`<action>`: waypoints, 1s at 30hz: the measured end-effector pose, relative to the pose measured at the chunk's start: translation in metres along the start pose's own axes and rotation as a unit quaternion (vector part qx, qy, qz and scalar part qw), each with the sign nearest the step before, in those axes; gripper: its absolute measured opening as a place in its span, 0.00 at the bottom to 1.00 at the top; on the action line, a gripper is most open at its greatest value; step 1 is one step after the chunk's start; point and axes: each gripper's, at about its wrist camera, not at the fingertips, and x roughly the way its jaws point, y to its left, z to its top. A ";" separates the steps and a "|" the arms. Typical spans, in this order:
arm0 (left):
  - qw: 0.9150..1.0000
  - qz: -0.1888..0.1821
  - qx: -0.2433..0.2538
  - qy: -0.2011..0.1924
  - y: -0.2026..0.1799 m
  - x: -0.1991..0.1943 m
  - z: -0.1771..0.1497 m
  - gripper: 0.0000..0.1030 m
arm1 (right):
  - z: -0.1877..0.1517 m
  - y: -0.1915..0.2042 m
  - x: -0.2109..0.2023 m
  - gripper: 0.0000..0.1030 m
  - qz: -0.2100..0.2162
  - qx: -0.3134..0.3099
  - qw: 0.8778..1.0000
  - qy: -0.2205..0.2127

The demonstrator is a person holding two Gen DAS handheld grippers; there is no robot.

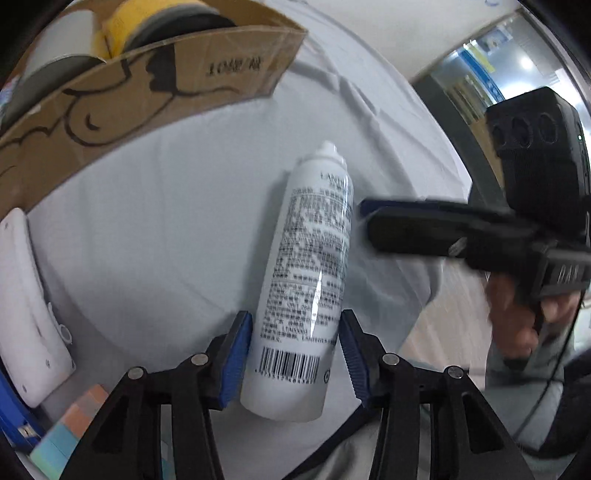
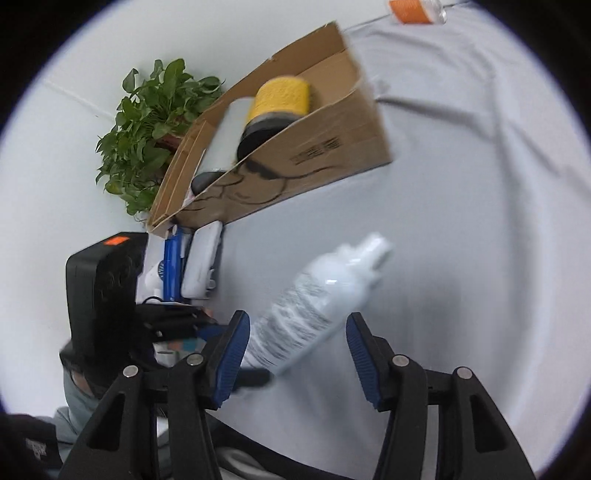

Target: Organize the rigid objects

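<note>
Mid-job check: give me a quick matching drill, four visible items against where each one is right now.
Items:
1. white spray bottle
2. yellow-topped container
3. potted plant
4. orange item

Places:
A. behind the cardboard box
B. far table edge
C. between the left tool's pads
D. inside the box

Pairs: 1-C, 2-D, 3-A, 4-B

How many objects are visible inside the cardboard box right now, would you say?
3: a yellow roll at the far end, a white cylinder beside it, and a dark object nearer the plant. More may be hidden.

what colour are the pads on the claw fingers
Blue, ribbed pads on black fingers; clearest in the left wrist view.
</note>
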 end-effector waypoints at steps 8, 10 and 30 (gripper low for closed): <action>0.997 0.015 -0.052 -0.047 -0.009 0.001 -0.016 0.41 | -0.007 0.014 0.023 0.51 -0.062 0.007 0.998 -0.011; 0.996 0.031 -0.052 -0.059 -0.012 -0.011 -0.015 0.41 | -0.011 0.020 0.016 0.49 -0.058 0.000 0.998 -0.025; 0.979 -0.018 -0.125 -0.159 0.031 -0.063 0.186 0.42 | 0.210 0.048 -0.007 0.43 -0.076 -0.172 0.979 -0.072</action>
